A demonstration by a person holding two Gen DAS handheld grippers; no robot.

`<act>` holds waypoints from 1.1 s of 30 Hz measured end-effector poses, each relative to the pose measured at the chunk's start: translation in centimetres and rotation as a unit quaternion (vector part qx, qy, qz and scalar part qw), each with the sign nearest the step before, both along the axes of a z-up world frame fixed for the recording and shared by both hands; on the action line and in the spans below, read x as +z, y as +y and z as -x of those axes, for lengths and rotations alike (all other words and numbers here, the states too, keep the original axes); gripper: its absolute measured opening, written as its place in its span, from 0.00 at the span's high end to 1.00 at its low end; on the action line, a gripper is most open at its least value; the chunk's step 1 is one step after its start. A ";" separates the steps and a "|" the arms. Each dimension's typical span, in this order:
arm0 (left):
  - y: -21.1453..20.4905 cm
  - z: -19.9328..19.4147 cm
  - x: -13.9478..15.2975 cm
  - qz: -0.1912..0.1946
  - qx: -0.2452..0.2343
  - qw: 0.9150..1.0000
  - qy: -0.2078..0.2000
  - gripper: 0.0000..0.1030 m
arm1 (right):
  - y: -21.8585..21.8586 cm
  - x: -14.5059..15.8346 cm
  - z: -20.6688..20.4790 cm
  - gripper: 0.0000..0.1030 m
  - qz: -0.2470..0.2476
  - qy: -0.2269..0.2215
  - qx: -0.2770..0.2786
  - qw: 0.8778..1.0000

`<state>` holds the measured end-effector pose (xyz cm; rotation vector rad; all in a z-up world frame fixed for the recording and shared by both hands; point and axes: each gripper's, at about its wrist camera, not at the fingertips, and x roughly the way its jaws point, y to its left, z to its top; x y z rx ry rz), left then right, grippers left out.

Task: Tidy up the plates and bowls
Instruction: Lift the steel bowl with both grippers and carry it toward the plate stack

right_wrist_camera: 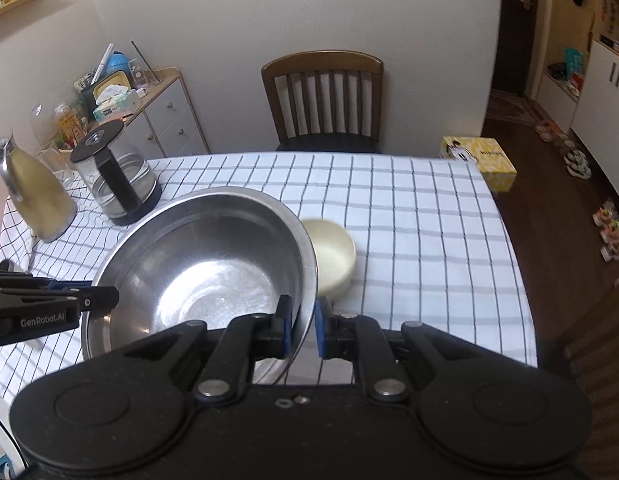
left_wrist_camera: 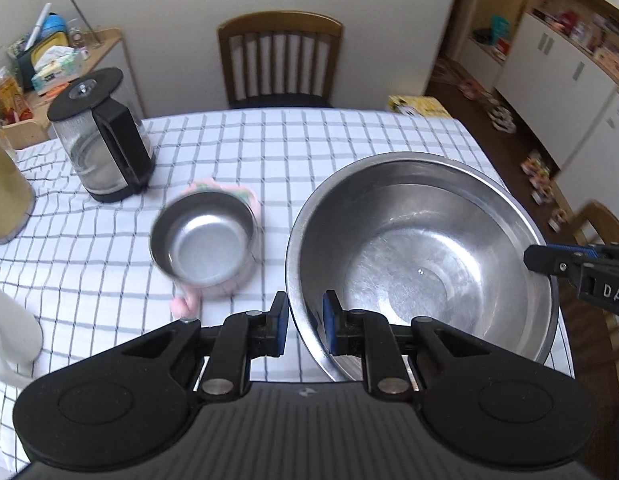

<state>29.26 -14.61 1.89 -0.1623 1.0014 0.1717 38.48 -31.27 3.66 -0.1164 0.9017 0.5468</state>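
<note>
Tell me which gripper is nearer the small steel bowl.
Left. The left gripper straddles the big steel bowl's rim beside the small steel bowl; the right gripper holds the opposite rim.

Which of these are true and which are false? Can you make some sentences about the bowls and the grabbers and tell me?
1. Both grippers straddle the rim of the big steel bowl. True: the left gripper is at one side, the right gripper at the other.
2. The big steel bowl is full of soup. False: it looks empty and shiny inside.
3. A small steel bowl sits on the checked tablecloth, left of the big one in the left wrist view. True.
4. The glass kettle lies on its side. False: it stands upright.
5. A cream bowl stands beside the big bowl. True.
6. The wooden chair is stacked on the table. False: it stands behind it.
</note>
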 end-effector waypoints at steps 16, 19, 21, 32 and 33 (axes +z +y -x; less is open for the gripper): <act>-7.2 10.4 -4.6 0.021 -0.088 0.996 0.025 0.83 | -8.2 -3.9 12.7 0.88 0.018 0.017 -0.070 0.997; -8.5 11.3 -6.4 0.009 -0.102 0.994 0.029 0.83 | -9.5 -5.6 14.3 0.88 0.018 0.029 -0.081 0.996; -9.4 11.7 -7.6 0.009 -0.110 0.993 0.032 0.83 | -10.3 -6.7 15.2 0.88 0.018 0.035 -0.090 0.995; -12.5 12.5 -11.8 -0.023 -0.155 0.987 0.031 0.84 | -13.5 -11.4 17.1 0.89 0.020 0.056 -0.125 0.990; -12.7 12.5 -11.9 -0.022 -0.159 0.987 0.030 0.84 | -13.7 -11.7 17.2 0.89 0.020 0.059 -0.127 0.990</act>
